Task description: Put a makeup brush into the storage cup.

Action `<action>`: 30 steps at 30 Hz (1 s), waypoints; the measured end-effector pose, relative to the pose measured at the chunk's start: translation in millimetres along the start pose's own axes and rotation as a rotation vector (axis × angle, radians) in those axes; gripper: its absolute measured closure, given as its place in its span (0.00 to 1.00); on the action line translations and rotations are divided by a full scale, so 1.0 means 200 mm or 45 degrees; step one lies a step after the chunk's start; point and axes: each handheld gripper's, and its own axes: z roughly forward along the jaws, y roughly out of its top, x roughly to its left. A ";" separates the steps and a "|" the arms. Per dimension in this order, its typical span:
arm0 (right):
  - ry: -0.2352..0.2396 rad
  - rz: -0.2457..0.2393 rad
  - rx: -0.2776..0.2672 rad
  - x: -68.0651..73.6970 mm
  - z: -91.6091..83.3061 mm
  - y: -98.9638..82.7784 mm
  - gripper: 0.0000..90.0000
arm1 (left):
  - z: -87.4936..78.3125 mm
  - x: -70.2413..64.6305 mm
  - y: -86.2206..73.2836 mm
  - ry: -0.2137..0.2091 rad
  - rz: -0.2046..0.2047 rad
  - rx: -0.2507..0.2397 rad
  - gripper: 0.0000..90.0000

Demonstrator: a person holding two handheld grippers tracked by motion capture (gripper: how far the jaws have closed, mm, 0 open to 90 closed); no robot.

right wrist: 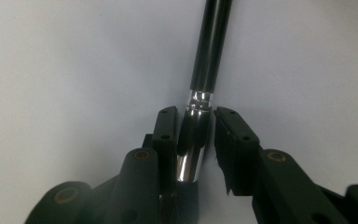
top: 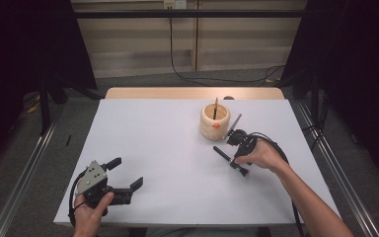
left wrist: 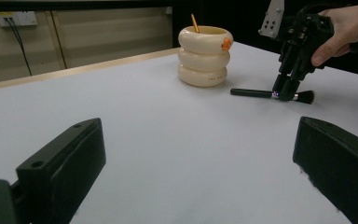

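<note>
**A:** ok so standing here by the near edge of the worktop, what's closest to us? That's the left hand-held gripper, right?

**B:** yep, near-left corner. The person's left hand is wrapped round it, grey plate on top, and its jaws are spread wide apart with nothing between them, just bare white worktop. In the left gripper view you look straight out between the two black jaws at the rest of the scene.

**A:** and further in, right side?

**B:** that's the right hand with the right hand-held gripper, tipped down onto a makeup brush. The brush lies flat on the worktop, right of centre, black handle pointing toward the pot, bristle end toward the near-right.

**A:** gripped or not?

**B:** jaws are around the shiny metal collar where the handle meets the bristles. In the right gripper view one pad looks like it's against the collar, the other has a thin sliver of gap. So straddling it, not clamped as far as I can tell.

**A:** and behind that?

**B:** cream pot shaped like stacked rings, little orange dot on its side, toward the far edge, just beyond the brush handle tip. A thin stick stands in it, leaning on the rim.
</note>
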 end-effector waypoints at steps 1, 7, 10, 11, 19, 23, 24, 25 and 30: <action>-0.011 0.002 0.003 0.00 0.00 0.00 0.83 | 0.00 0.00 0.00 0.000 0.002 0.000 0.03; 0.018 0.031 0.010 -0.02 0.00 0.00 0.86 | 0.00 0.00 0.00 0.008 0.000 0.005 0.03; 0.012 0.017 0.005 -0.02 0.00 0.00 0.87 | 0.00 0.00 0.00 0.009 0.001 0.006 0.03; 0.012 0.019 0.005 -0.02 0.00 0.00 0.87 | 0.00 0.00 0.00 0.008 0.001 0.006 0.03; 0.013 0.030 -0.008 -0.02 0.00 0.00 0.87 | 0.01 0.00 0.00 0.001 0.004 0.024 0.03; 0.027 0.042 -0.013 -0.03 -0.01 -0.01 0.87 | 0.01 0.00 0.00 0.007 -0.006 0.019 0.03; 0.024 0.044 -0.009 -0.03 -0.01 -0.01 0.87 | 0.01 0.00 0.00 0.007 -0.006 0.019 0.03; 0.030 0.041 -0.011 -0.03 -0.01 -0.01 0.87 | 0.01 0.00 0.00 0.006 -0.006 0.020 0.03; 0.068 0.066 -0.063 -0.04 -0.03 -0.04 0.87 | 0.01 0.00 0.00 0.004 -0.003 0.019 0.03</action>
